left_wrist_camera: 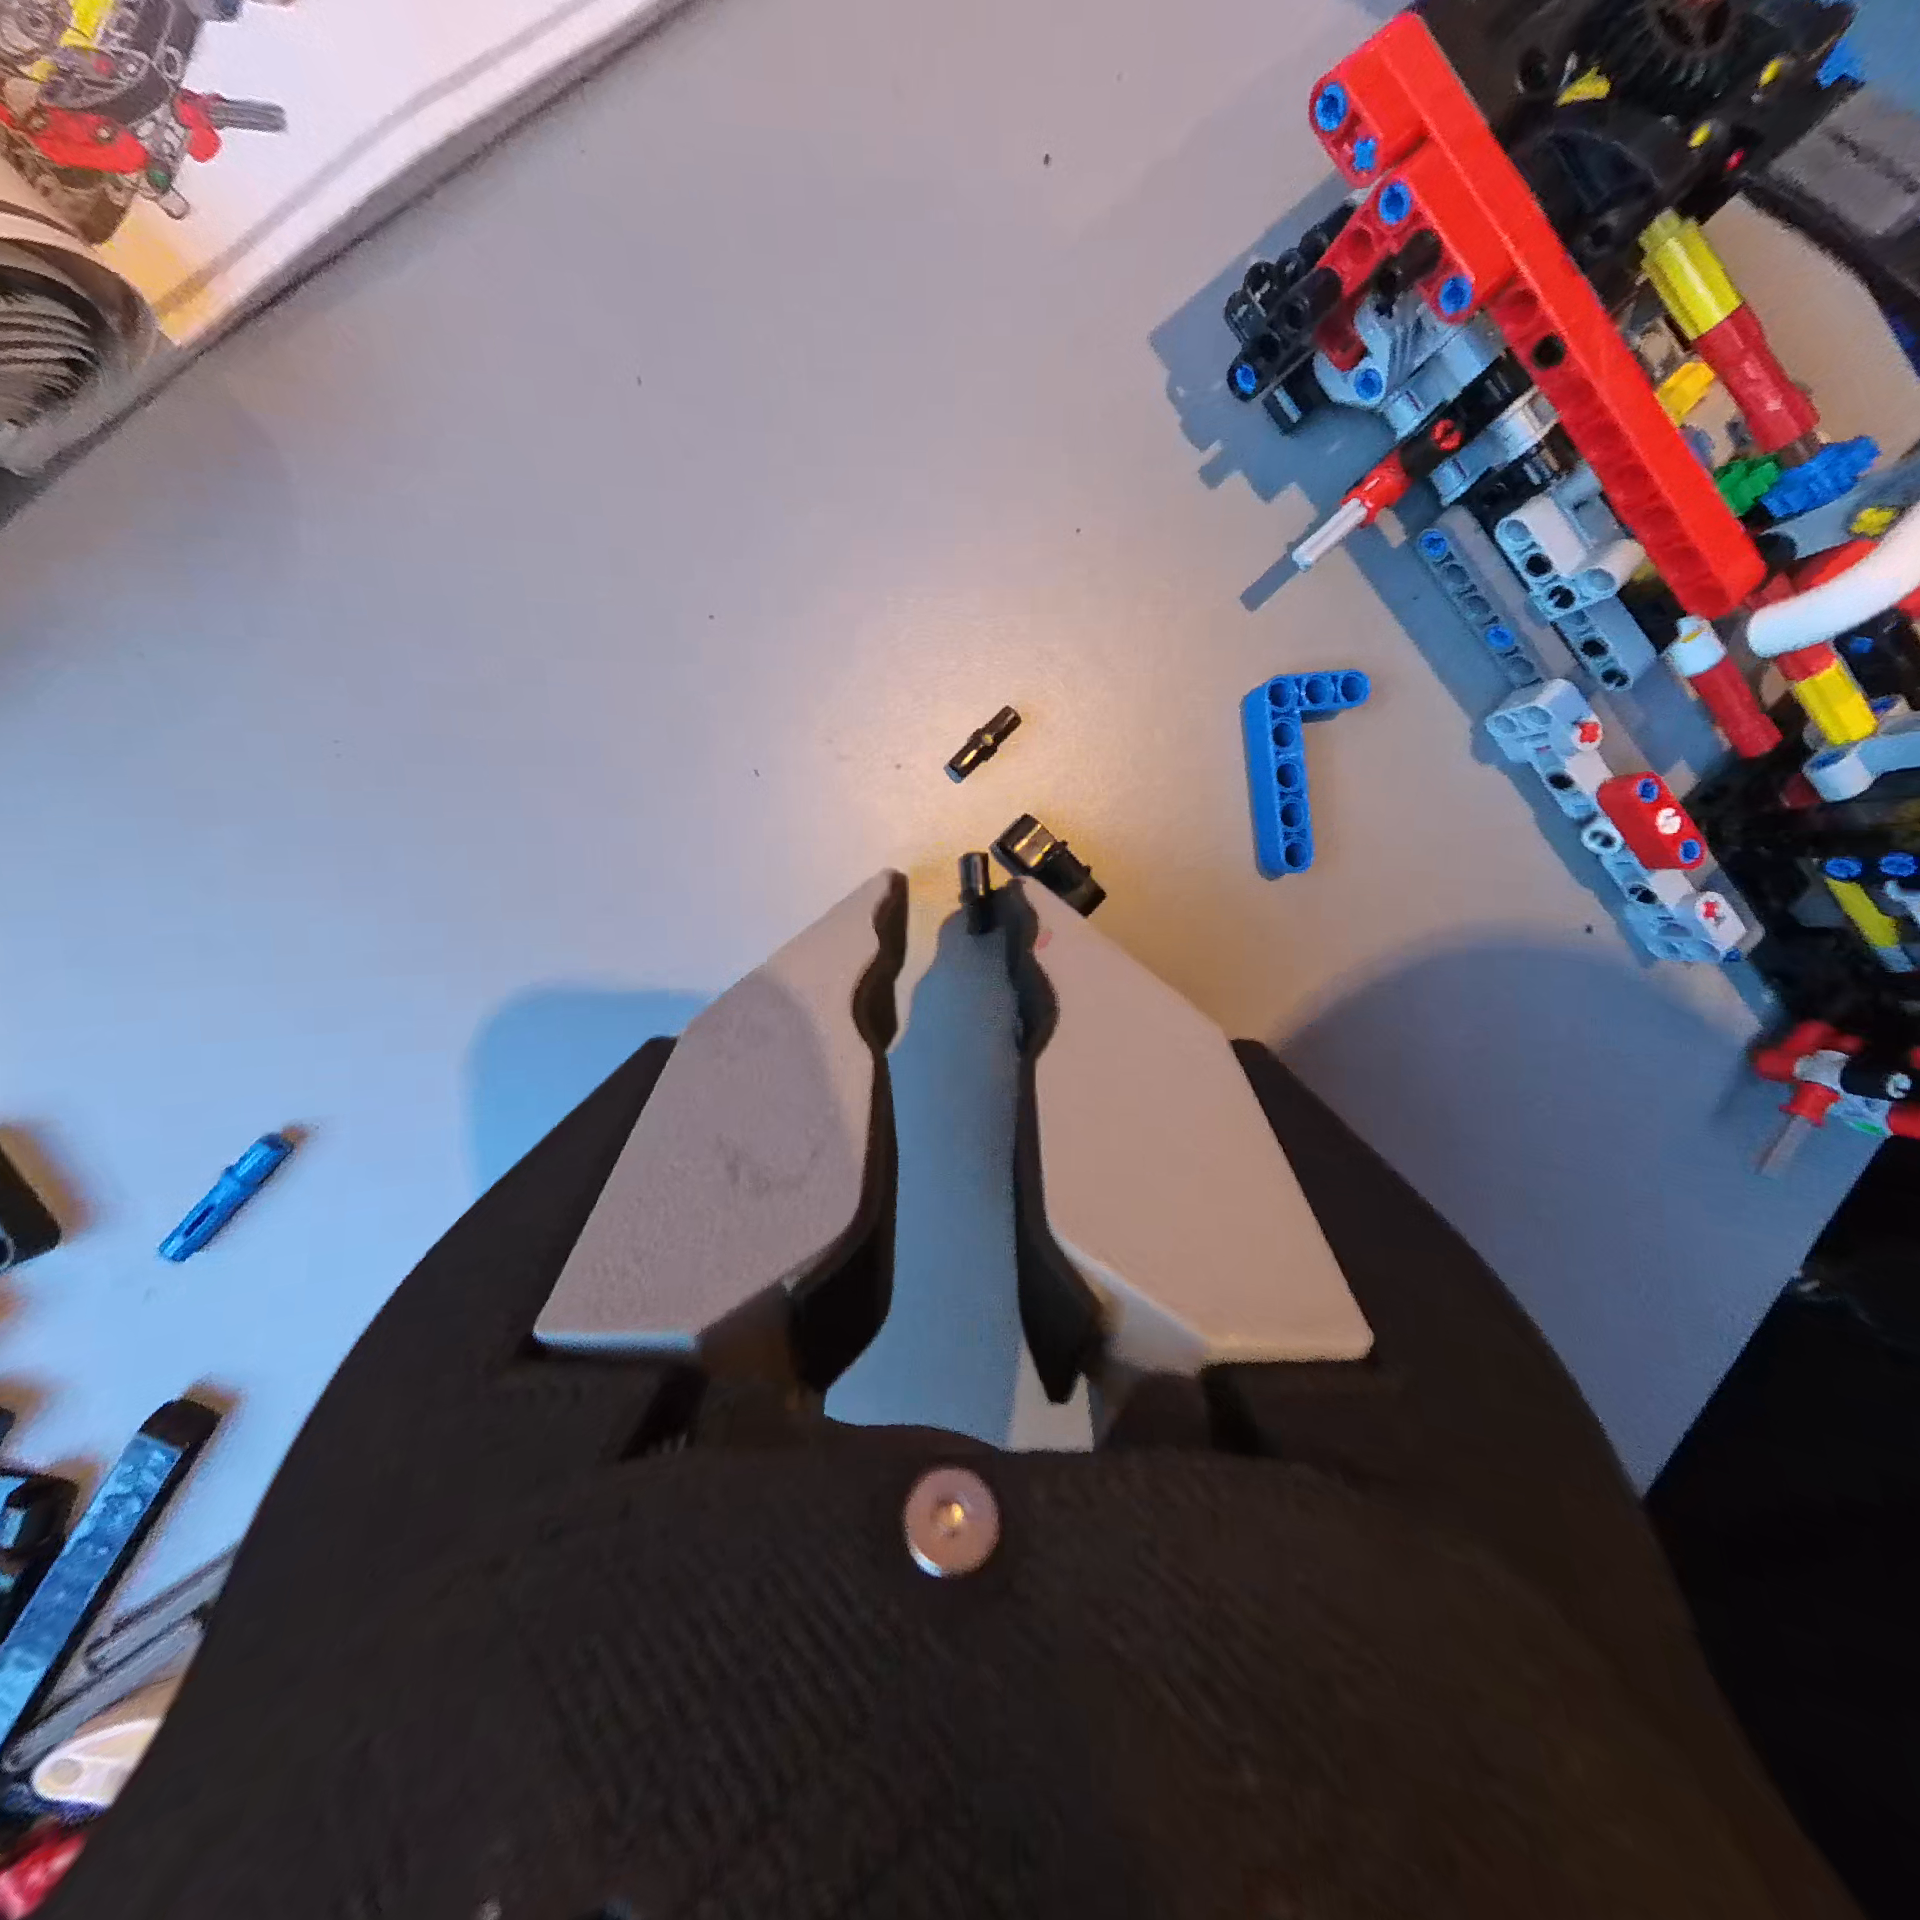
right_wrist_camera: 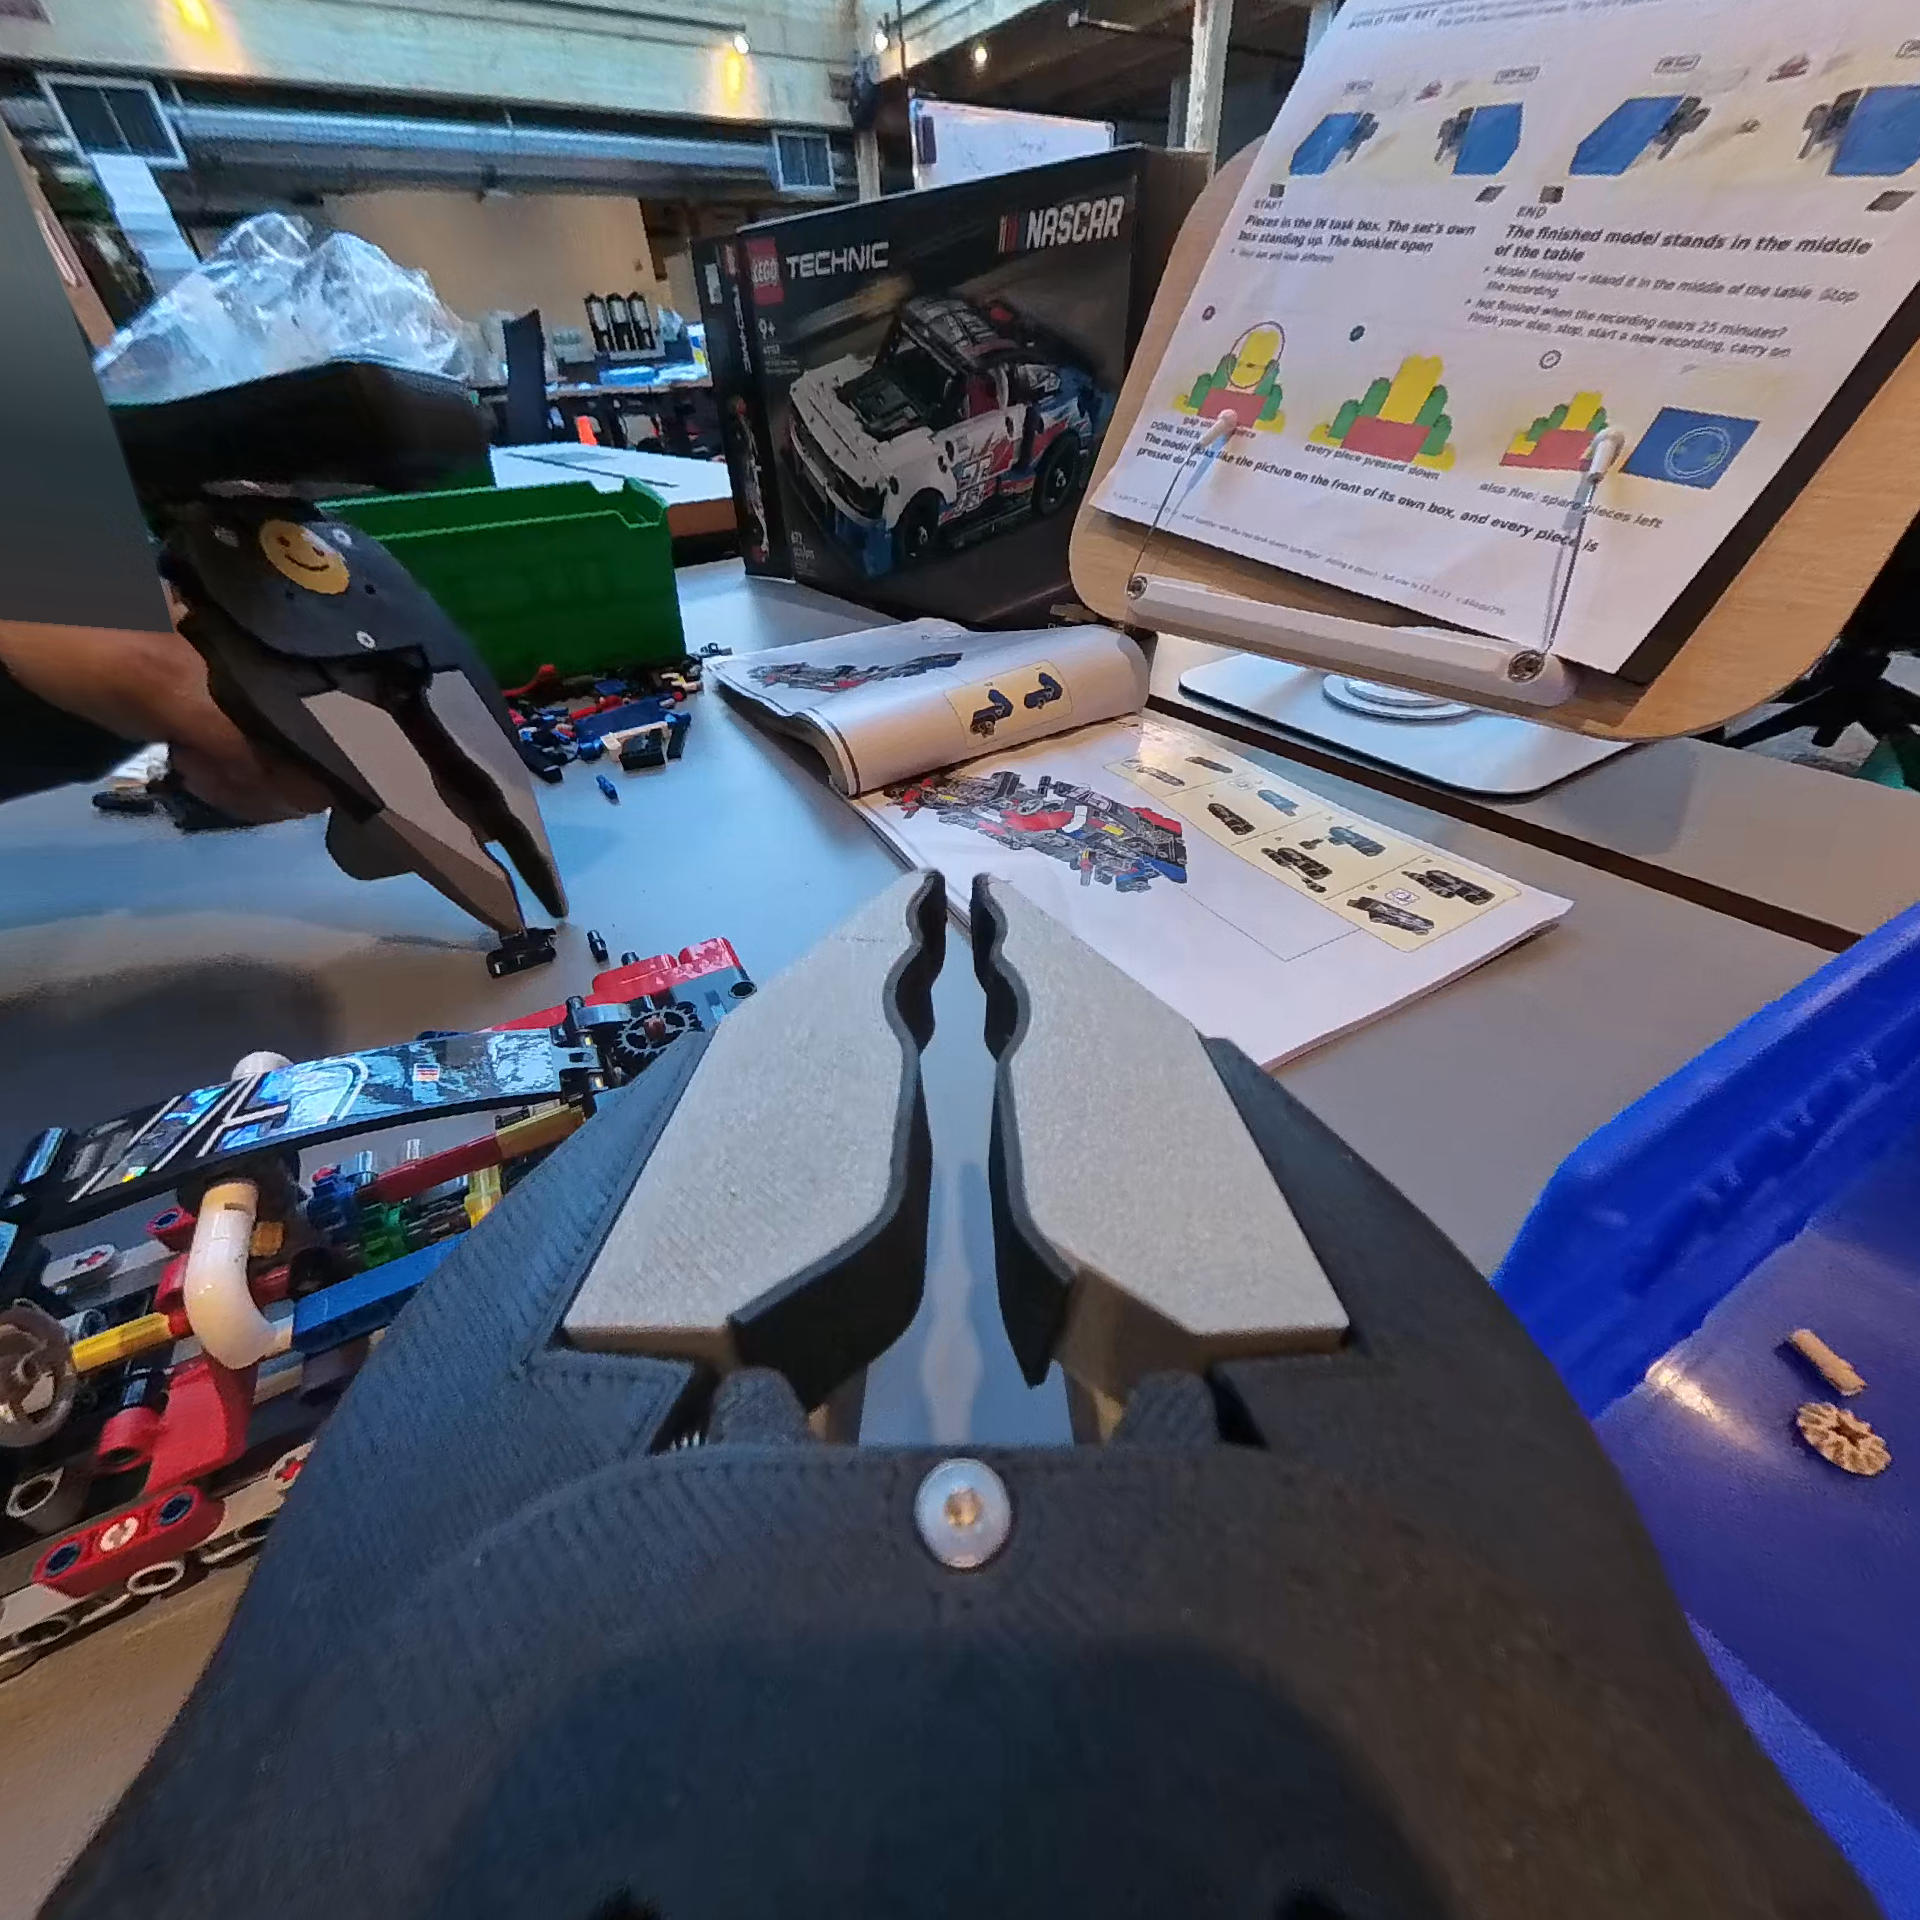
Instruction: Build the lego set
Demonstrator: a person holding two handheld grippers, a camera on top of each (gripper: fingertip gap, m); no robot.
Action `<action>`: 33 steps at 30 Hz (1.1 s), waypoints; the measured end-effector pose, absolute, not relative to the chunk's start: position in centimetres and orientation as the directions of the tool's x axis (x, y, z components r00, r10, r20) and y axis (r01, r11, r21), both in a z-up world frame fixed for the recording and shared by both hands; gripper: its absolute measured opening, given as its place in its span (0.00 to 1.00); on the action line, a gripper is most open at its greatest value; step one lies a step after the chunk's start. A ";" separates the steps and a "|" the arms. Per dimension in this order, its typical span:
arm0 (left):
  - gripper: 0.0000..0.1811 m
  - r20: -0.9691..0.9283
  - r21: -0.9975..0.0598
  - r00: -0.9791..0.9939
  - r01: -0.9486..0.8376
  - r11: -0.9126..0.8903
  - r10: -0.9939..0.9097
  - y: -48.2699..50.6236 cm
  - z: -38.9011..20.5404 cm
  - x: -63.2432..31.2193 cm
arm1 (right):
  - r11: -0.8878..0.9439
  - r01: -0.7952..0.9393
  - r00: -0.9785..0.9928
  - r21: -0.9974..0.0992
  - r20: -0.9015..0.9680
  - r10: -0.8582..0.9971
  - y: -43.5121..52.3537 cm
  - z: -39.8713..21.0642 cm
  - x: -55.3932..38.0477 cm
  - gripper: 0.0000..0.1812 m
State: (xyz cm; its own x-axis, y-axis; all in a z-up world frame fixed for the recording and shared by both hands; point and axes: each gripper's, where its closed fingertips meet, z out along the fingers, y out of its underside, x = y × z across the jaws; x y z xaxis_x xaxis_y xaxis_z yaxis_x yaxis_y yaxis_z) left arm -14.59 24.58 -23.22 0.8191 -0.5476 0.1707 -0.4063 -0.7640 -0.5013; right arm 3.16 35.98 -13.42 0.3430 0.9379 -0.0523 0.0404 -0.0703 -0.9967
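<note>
Tongs of the left gripper (left_wrist_camera: pixel 961 899) reach down toward the grey table (left_wrist_camera: pixel 623 520) in the left wrist view, their matte grey wedge-shaped fingers (left_wrist_camera: pixel 769 1091) with wavy black inner edges standing slightly apart; a small black pin (left_wrist_camera: pixel 975 888) sits in the gap at the tips, and whether it is pinched I cannot tell. A second, stubbier black connector (left_wrist_camera: pixel 1044 862) lies just beside it at about 1 o'clock, and a slim black pin (left_wrist_camera: pixel 983 744) lies farther off at 12 o'clock. A glossy blue L-shaped beam (left_wrist_camera: pixel 1288 764) with round holes rests flat at 2 o'clock, near the partly built lego model (left_wrist_camera: pixel 1558 416), whose long red beam runs diagonally along the right edge. A blue axle pin (left_wrist_camera: pixel 223 1195) lies at 9 o'clock. In the right wrist view the right gripper (right_wrist_camera: pixel 958 904) is held level above the table, its ribbed black body broad and its grey fingers nearly together, a thin gap between them and nothing in it. At 10 o'clock a hand (right_wrist_camera: pixel 223 764) tilts the left gripper steeply down, tips at the table beside black pieces. The model sits at 8 o'clock, an open instruction booklet (right_wrist_camera: pixel 1195 831) at 1 o'clock, the set's box (right_wrist_camera: pixel 935 384) standing at 12 o'clock, and a shiny blue bin (right_wrist_camera: pixel 1714 1195) at 4 o'clock.
</note>
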 end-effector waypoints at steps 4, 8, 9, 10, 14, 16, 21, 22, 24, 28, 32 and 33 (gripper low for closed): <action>0.12 0.234 -0.586 0.835 -0.287 -0.757 -0.498 24.5 -21.6 -15.3 | -0.078 0.039 0.339 -0.996 -0.060 0.939 36.0 -13.5 3.0 0.00; 0.13 0.251 -0.675 0.838 -0.207 -0.708 -0.485 24.2 -19.5 -16.1 | -0.086 0.040 0.337 -0.995 -0.068 0.939 36.1 -13.6 2.9 0.00; 0.13 0.242 -0.699 0.840 -0.196 -0.688 -0.485 24.3 -18.9 -16.4 | -0.088 0.037 0.337 -0.995 -0.070 0.939 36.1 -13.5 2.9 0.00; 0.13 0.230 -0.722 0.844 -0.186 -0.667 -0.485 24.5 -18.2 -16.8 | -0.089 0.033 0.335 -0.995 -0.073 0.939 36.0 -13.5 2.9 0.00; 0.13 0.159 -0.840 0.842 -0.159 -0.519 -0.516 26.2 -15.0 -17.2 | -0.096 0.031 0.313 -0.995 -0.082 0.946 35.6 -13.4 2.5 0.00; 0.13 0.164 -0.879 0.836 -0.118 -0.463 -0.523 27.0 -14.2 -16.7 | -0.093 0.041 0.305 -0.995 -0.077 0.949 35.4 -13.6 2.3 0.00; 0.13 0.248 -0.910 0.815 0.011 -0.414 -0.523 27.7 -14.2 -14.8 | -0.083 0.052 0.310 -0.995 -0.063 0.949 35.4 -13.7 2.3 0.00; 0.13 0.254 -0.909 0.811 0.013 -0.417 -0.527 27.6 -14.5 -14.5 | -0.084 0.049 0.313 -0.995 -0.065 0.947 35.5 -13.7 2.4 0.00; 0.13 0.255 -0.902 0.801 -0.005 -0.431 -0.541 26.9 -15.1 -13.8 | -0.087 0.038 0.317 -0.995 -0.071 0.946 35.6 -13.6 2.6 0.00; 0.13 0.239 -0.889 0.800 -0.047 -0.455 -0.550 25.1 -16.2 -13.4 | -0.083 0.025 0.308 -0.996 -0.072 0.949 35.7 -13.4 2.8 0.01; 0.13 0.252 -0.884 0.787 -0.049 -0.465 -0.563 23.0 -16.5 -13.1 | -0.040 0.034 0.303 -0.999 -0.028 0.952 35.5 -13.2 3.0 0.02; 0.13 0.248 -0.882 0.783 -0.061 -0.467 -0.570 22.4 -16.7 -13.0 | -0.026 0.038 0.303 -0.999 -0.014 0.953 35.3 -13.2 3.1 0.02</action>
